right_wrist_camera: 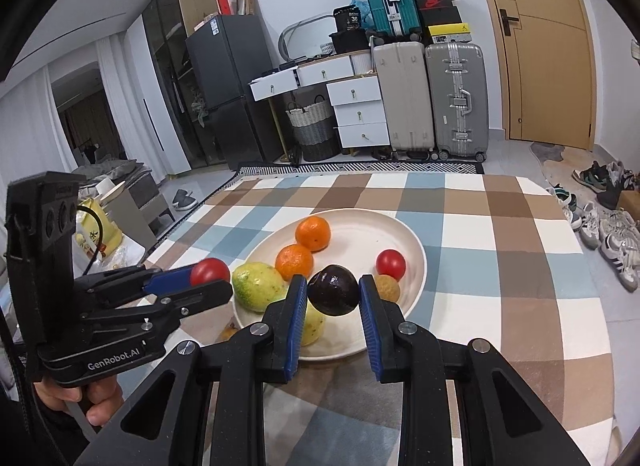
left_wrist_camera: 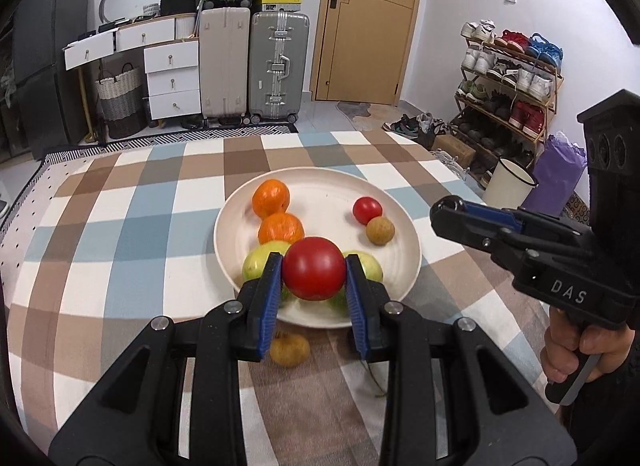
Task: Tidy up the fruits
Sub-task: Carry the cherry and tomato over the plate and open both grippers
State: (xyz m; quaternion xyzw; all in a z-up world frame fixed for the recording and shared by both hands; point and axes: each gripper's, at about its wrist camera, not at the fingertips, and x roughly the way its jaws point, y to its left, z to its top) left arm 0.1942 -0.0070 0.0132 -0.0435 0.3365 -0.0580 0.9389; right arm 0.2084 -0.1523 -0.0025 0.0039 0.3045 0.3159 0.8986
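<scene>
My left gripper (left_wrist_camera: 314,276) is shut on a large red tomato (left_wrist_camera: 314,268), held just above the near rim of the cream plate (left_wrist_camera: 404,234). On the plate lie two oranges (left_wrist_camera: 271,197), a small red tomato (left_wrist_camera: 367,209), a brown round fruit (left_wrist_camera: 380,229) and two green fruits (left_wrist_camera: 260,262). Another brown fruit (left_wrist_camera: 289,349) lies on the cloth under my fingers. My right gripper (right_wrist_camera: 333,293) is shut on a dark purple round fruit (right_wrist_camera: 333,294) over the plate's (right_wrist_camera: 360,225) near side. From the right wrist view the left gripper (right_wrist_camera: 200,280) shows at left with its tomato (right_wrist_camera: 210,270).
The plate sits on a checked cloth in brown, blue and white (left_wrist_camera: 120,225). Suitcases (left_wrist_camera: 278,65), white drawers (left_wrist_camera: 172,77) and a woven basket (left_wrist_camera: 120,101) stand beyond the far edge. A shoe rack (left_wrist_camera: 508,81), a white bucket (left_wrist_camera: 508,181) and a purple bag (left_wrist_camera: 560,173) stand to the right.
</scene>
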